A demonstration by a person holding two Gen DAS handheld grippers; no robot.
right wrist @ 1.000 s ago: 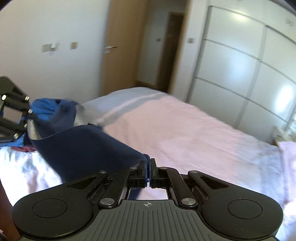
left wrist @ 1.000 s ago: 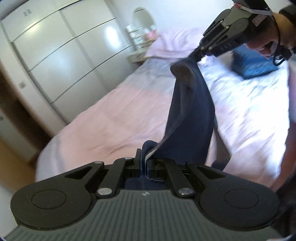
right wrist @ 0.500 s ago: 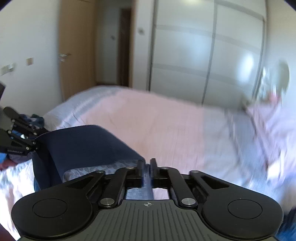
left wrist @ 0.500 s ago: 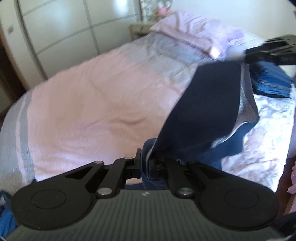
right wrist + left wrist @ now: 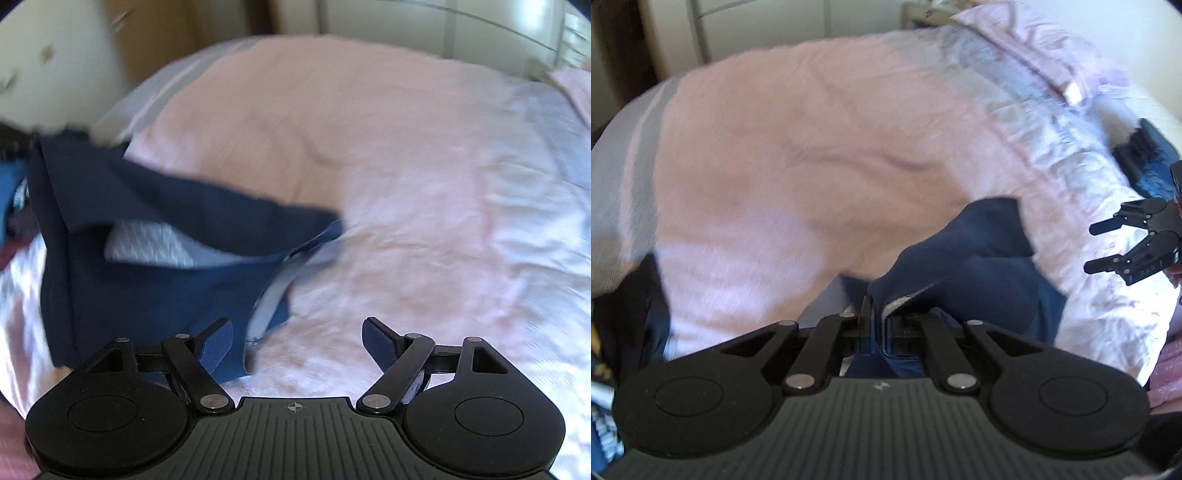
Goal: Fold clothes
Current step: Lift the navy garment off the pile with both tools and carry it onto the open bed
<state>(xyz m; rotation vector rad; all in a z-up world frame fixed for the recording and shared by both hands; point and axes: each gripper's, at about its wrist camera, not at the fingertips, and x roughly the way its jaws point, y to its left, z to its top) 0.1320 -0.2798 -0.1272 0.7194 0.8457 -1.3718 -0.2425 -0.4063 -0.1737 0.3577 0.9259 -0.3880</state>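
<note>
A navy blue garment (image 5: 979, 258) with a pale grey inner lining lies partly on the pink bedspread (image 5: 812, 147). My left gripper (image 5: 877, 314) is shut on one edge of it, low over the bed. In the right wrist view the garment (image 5: 155, 266) lies to the left, its lining (image 5: 147, 243) showing. My right gripper (image 5: 297, 339) is open and empty just above the bed, beside the garment's near corner. It also shows in the left wrist view (image 5: 1097, 245), open, at the right edge.
A pink pillow (image 5: 1052, 62) lies at the head of the bed. A folded blue item (image 5: 1148, 162) rests near it. More clothes (image 5: 11, 206) sit at the bed's left edge. White wardrobe doors (image 5: 443, 18) stand beyond the bed.
My right gripper has opened and let go of the garment. Both grippers dropped lower toward the bed, and the garment now lies on the bedspread instead of hanging stretched between them.
</note>
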